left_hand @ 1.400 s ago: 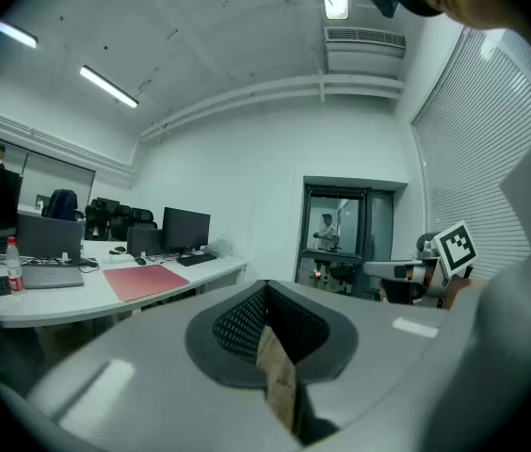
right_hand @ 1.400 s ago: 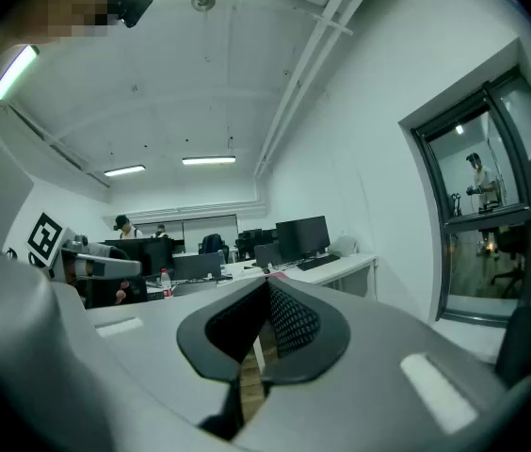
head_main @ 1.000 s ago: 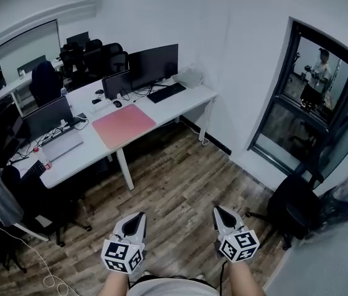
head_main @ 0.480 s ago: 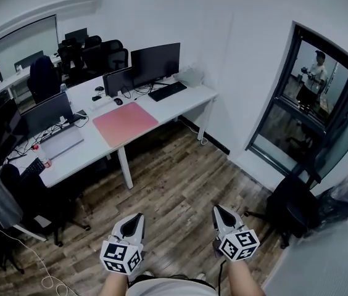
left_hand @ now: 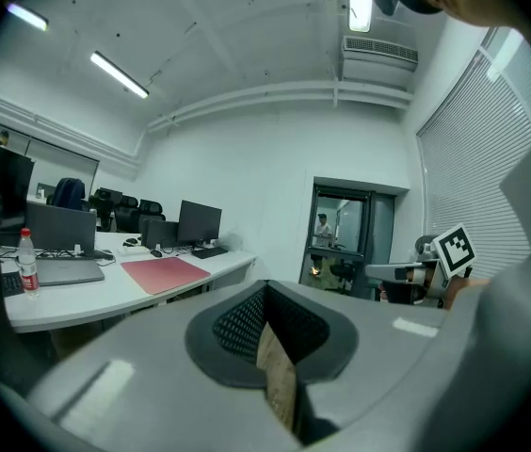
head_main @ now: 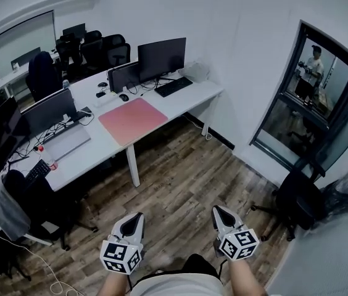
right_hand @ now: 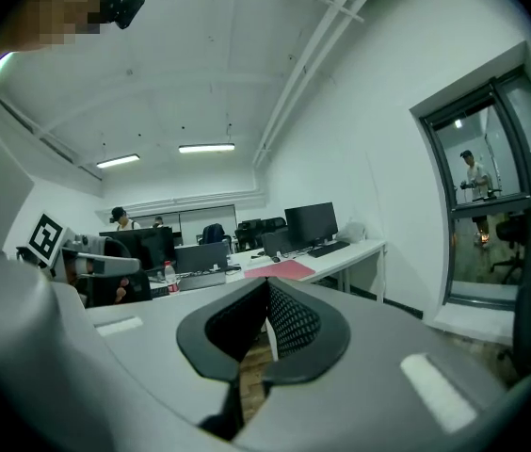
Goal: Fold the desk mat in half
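On the white desk (head_main: 100, 143): a pink desk mat (head_main: 132, 119), flat, unfolded, edges straight. Well apart from it, left gripper (head_main: 139, 216) and right gripper (head_main: 217, 209), jaws of each pressed together, holding nothing.

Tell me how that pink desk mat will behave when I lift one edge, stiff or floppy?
Probably floppy: the desk mat looks thin and lies flat on the desk, so a lifted edge would likely droop. Likely light for its spread. Nothing rests on it, so a push might slide it.
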### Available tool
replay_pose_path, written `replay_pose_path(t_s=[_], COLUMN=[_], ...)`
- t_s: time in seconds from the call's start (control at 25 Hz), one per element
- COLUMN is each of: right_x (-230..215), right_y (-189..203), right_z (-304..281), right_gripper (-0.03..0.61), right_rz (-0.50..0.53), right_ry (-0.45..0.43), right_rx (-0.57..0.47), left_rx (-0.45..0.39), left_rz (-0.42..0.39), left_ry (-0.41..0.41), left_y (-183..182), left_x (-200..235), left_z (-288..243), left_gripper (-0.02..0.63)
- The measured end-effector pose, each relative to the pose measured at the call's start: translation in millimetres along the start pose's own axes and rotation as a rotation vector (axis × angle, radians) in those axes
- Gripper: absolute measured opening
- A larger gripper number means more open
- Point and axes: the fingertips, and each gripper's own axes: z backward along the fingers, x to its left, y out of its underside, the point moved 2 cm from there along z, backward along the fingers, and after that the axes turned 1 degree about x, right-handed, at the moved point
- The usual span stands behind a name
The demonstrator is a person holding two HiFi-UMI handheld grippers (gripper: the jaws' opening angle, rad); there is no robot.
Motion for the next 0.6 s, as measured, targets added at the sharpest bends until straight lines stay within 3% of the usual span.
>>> replay_pose_path(t_s=[0.24,0.6], right_x=[1.1,14.7], right_y=[-10.4,-28.5], right_z=[-42.5,-154.8], right_gripper=[0.015,0.015], right_rz=[0.006,0.058], right_ry=[-0.009,-0.16], right_rx=[0.012,0.038], left_rx=[-0.022,-0.032], left_rz=[0.008,0.048], left_ry=[-0.019,-0.149], left_y=[-8.5,-20.0], left_x=[34.5,107.7], left_z=[-10.2,-45.6], left_gripper=[0.002,0.002])
